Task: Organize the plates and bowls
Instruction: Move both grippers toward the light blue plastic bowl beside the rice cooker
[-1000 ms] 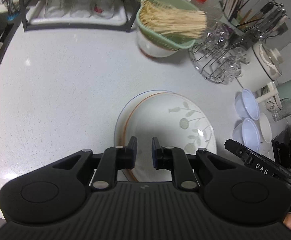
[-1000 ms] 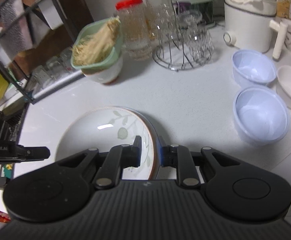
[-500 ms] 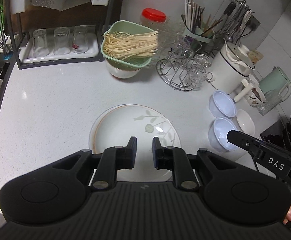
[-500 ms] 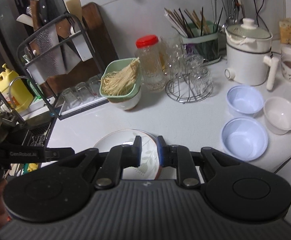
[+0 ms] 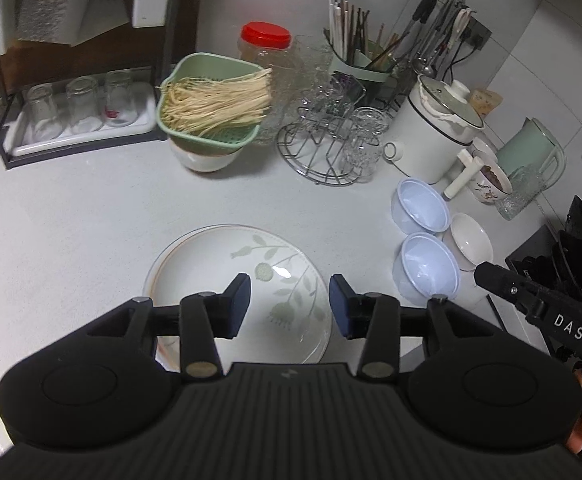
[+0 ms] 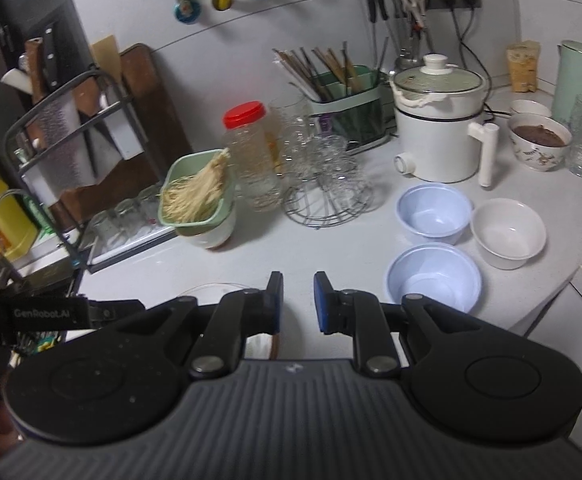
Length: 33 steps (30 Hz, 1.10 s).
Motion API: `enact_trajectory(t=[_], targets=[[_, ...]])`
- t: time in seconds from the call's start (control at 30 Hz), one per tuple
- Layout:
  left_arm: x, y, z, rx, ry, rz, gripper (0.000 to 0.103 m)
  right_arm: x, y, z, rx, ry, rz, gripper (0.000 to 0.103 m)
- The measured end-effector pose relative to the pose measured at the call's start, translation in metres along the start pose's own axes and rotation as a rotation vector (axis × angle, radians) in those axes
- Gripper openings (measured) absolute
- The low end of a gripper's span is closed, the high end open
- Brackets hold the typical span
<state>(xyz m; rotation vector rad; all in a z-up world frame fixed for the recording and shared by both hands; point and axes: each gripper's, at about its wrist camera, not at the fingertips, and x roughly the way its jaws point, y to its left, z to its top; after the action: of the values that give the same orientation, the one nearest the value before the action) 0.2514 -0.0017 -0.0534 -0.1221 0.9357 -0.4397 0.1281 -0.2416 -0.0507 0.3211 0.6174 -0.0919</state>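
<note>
1. Ceramic, I judge, is the leaf-patterned plate (image 5: pixel 227 276). It lies flat on the countertop (image 5: pixel 71 220) under and just beyond the left gripper (image 5: pixel 289 304), and a second rim with an orange line shows under its left edge, so it seems to rest on another plate.
2. Left fingers: they are spread, the jaws have just been opening, and nothing is between the pads; the plate is seen through the gap, below them and not touched.
3. Right gripper (image 6: pixel 298 302): its fingers are drawn close with only a slim gap and they pinch nothing. Only a thin arc of the plate shows, to the left behind its left finger.
4. Handling, as a judgement: the plate is stiff, rather heavy, glazed and slippery, and it can chip or break if it drops. The raised rim is the only part a two-finger pinch can take, best at the edge nearest to the fingers, with one pad above and one under.
5. Two pale blue bowls — the near blue bowl (image 6: pixel 435 276) just right of the right fingers, the far blue bowl (image 6: pixel 435 212) beyond it — look like light plastic, easy to pinch by the wall.
6. Touching both of them, further to the right, stands the white bowl (image 6: pixel 507 232). It looks harder and more fragile — grip its wall firmly.
</note>
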Motion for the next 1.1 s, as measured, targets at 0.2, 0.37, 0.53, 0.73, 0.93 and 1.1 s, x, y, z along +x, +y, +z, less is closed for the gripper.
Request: enact_trajectory(t=[0.2,0.37,0.53,0.73,0.93,1.1], targets=[[0.025,-0.011,0.02,0.049,0.008,-0.052,0.05,0.007,-0.016,0.01,0.037,-0.032,-0.062,0.037],[0.052,-0.024,0.036,0.111,0.023,-0.099,0.064,0.016,-0.035,0.019,0.065,-0.053,-0.124,0.058],[0.092,-0.051,0.039,0.203,0.064,-0.133,0.067,0.027,-0.07,0.018,0.131,-0.027,-0.167,0.058],[0.138,-0.086,0.04,0.182,0.117,-0.157,0.066,0.051,-0.119,0.02,0.107,0.034,-0.209,0.057],[0.187,-0.112,0.034,0.155,0.197,-0.183,0.065,0.077,-0.159,0.015,0.13,0.109,-0.212,0.057],[0.219,-0.128,0.029,0.135,0.248,-0.181,0.064,0.099,-0.174,0.005,0.136,0.18,-0.169,0.041]])
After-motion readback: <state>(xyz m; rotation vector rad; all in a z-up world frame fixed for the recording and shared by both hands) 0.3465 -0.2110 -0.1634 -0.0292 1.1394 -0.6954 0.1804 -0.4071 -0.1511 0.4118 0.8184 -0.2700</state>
